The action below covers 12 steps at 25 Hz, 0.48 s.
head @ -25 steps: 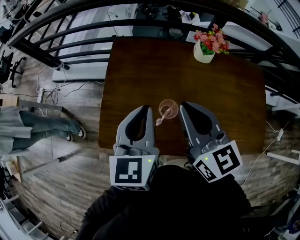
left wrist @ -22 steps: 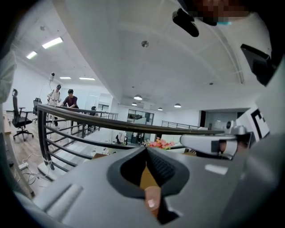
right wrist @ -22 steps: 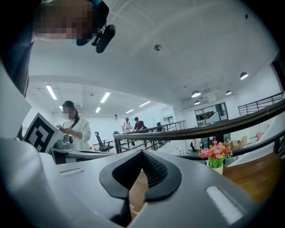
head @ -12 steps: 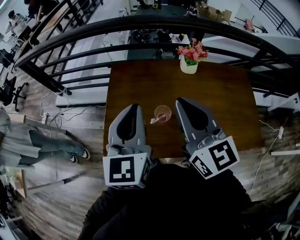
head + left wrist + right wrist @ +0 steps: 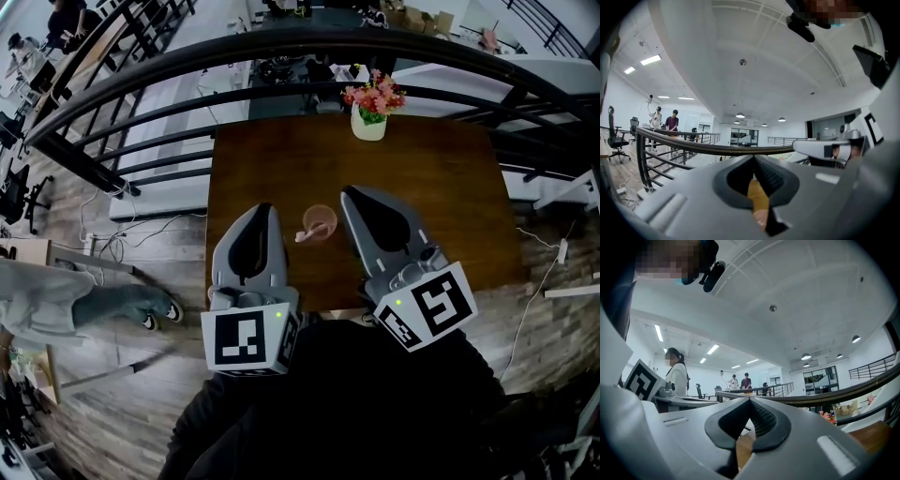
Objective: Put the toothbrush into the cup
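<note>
The toothbrush (image 5: 312, 231) rests in the cup (image 5: 330, 215), which stands on the worktop (image 5: 441, 187) between the left claw (image 5: 265, 210) and right claw (image 5: 349, 192), touching neither. Both claws are pinched together, empty. The task looks complete.

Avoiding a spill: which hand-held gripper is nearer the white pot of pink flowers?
Right. Right hand-held gripper: short of the pot. Left hand-held gripper: farther left.

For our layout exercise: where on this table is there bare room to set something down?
The table is bare across its right half, from the flower pot to the near edge, and in the far-left corner. Crowded: the near middle, where the cup with the toothbrush sits between the left tool and right tool.
</note>
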{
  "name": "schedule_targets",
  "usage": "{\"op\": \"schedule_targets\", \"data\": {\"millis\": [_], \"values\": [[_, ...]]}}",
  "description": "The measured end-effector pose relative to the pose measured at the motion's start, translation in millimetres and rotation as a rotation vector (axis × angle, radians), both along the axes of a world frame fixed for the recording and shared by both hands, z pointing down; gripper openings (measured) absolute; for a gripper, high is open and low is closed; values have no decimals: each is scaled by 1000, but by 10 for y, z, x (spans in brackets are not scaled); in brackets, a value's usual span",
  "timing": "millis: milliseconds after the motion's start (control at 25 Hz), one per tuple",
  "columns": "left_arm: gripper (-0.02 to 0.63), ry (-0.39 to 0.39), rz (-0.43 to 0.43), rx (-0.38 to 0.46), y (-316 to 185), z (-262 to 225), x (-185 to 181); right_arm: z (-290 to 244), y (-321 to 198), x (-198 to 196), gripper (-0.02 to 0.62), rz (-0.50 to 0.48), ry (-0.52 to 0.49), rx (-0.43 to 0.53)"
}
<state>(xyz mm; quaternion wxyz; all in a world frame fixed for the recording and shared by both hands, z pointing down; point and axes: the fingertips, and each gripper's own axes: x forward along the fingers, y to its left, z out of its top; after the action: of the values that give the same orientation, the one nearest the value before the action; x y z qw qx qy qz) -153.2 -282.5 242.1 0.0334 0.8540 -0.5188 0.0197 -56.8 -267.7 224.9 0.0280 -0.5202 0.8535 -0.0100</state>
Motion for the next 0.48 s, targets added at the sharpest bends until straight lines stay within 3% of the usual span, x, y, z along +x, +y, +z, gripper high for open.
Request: {"op": "schedule_targets", "data": {"millis": [480], "values": [[9, 1, -7, -24, -66, 56, -27, 29, -96, -40, -2, -15, -5, -11]]}}
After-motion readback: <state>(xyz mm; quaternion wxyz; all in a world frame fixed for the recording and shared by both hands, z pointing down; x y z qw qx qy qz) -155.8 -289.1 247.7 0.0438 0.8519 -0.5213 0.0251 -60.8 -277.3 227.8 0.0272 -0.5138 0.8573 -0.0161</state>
